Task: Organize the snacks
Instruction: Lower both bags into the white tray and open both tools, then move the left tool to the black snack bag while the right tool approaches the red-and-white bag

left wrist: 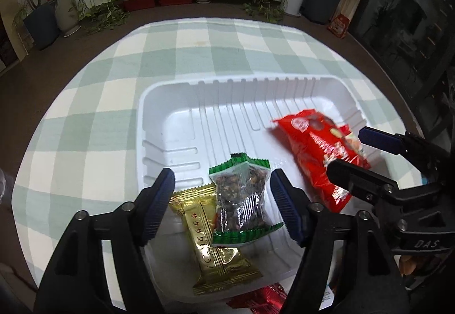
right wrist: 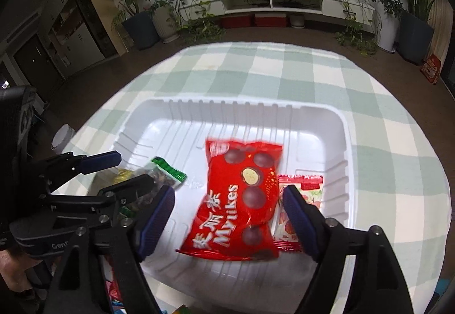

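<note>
I'm hovering both tongs over the white tray (right wrist: 338, 126), both released & gripping nothing. Right tongs (right wrist: 229, 194) are straddling the red bag (right wrist: 241, 197) near the tray's near edge, its long axis running away from me. Left tongs (left wrist: 221, 180) are flanking the nut pack (left wrist: 243, 200).

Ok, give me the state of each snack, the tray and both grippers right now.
White plastic tray: on the checked cloth, holding snacks.
Red Myiikes chocolate-ball bag: blurred, between the open fingers, contact unclear.
Green-edged clear nut packet: in the tray, overlapping the gold wrapper.
Gold foil snack wrapper: in the tray, ungripped.
Red-and-white strawberry packet: in the tray, partly under the red bag.
Left gripper: open.
Right gripper: open.
</note>
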A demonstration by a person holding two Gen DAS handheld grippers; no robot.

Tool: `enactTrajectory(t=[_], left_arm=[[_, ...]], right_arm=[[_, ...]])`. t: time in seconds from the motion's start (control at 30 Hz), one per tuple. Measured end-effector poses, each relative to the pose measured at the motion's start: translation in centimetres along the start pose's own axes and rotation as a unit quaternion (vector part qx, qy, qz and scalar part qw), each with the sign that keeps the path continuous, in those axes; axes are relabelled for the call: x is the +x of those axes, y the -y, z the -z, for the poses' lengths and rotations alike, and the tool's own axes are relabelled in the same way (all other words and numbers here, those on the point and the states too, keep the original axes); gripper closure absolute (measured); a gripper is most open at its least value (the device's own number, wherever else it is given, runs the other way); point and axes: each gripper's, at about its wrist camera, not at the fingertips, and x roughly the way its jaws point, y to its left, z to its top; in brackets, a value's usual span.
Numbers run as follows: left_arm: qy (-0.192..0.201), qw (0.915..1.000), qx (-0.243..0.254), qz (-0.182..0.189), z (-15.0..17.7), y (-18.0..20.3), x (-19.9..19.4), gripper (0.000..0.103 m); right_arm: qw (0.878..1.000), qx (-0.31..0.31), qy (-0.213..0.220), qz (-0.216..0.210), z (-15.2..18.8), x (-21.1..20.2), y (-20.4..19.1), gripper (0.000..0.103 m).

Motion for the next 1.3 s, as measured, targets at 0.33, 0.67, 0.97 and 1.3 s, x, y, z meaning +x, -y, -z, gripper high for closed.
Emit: enactTrajectory(t=[0.33,0.67,0.97,1.3], left_arm=[[0.057,0.9970,-0.036,0.039,1.4,-2.3,-6.4,0.003],[0.118,0.9861,-0.098,0.064,12.4,-4.8,-12.3,0.001],[0.051,0.9784,-0.192,0.059,21.2,-7.5,-11.5,0.001],[0.057,0.9836,-0.169,0.027,21.5,-6.6,-12.0,0.001]], right_arm=[[0.995,0.056,0.073,-0.050,-1.0,-3.7,1.6,0.002],[0.981,0.127,0.111,-0.094,-0.6,-6.5,3.6,0.000],[0.984,0.099,0.141,-0.045,4.5,-10.8,0.8,0.000],[0.980,0.154,0.122,0.032,14.6,-13.9,1.0,0.000]])
